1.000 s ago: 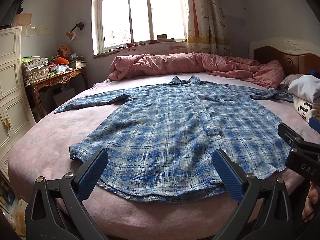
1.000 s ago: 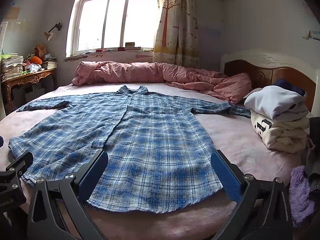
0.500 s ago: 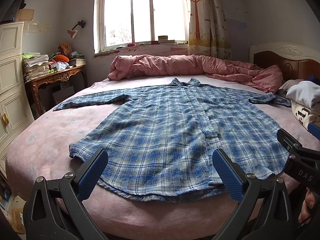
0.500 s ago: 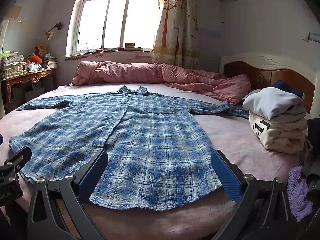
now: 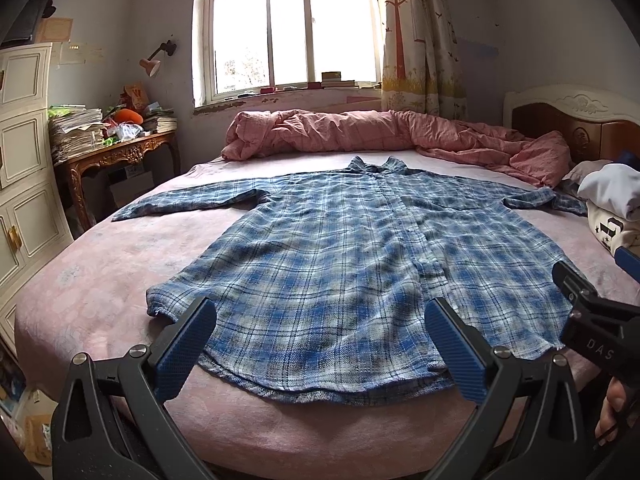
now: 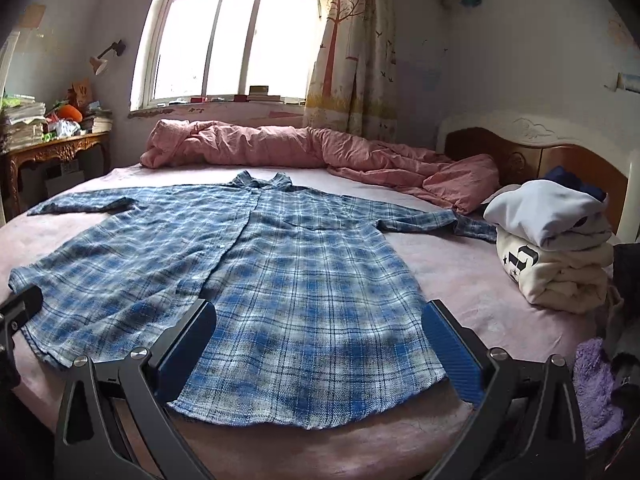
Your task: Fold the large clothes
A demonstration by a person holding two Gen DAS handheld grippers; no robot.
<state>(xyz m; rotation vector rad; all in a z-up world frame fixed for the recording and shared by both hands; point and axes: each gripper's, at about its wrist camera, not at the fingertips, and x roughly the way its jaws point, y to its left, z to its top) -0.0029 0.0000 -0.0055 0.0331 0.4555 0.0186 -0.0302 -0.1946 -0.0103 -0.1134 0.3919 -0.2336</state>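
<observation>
From the left wrist view, I see my left gripper [image 5: 320, 344] with its jaws spread wide and holding nothing, hovering just short of the hem of the 1 blue-and-white plaid flannel shirt [image 5: 340, 248]. The shirt lies flat, front up, on the pink-sheeted bed [image 5: 100, 280], its long axis running straight away from me, hem nearest and collar far off toward the rolled pink duvet [image 5: 360, 132]. Its 2 sleeves are stretched out sideways; the left one points toward the carved wooden side table [image 5: 120, 156]. My right gripper's tip shows at the right edge. In the right wrist view, my right gripper [image 6: 320, 344] also has its jaws spread and empty, poised over the hem's right half, with the right bottom corner lying just beside the right jaw. To the right, near the headboard, sits 1 stack of folded white and cream garments [image 6: 556, 252], well apart from the shirt. I judge no fold has begun: each gripper is nearest its own hem corner, so I would pinch both corners and carry the hem toward the collar.
</observation>
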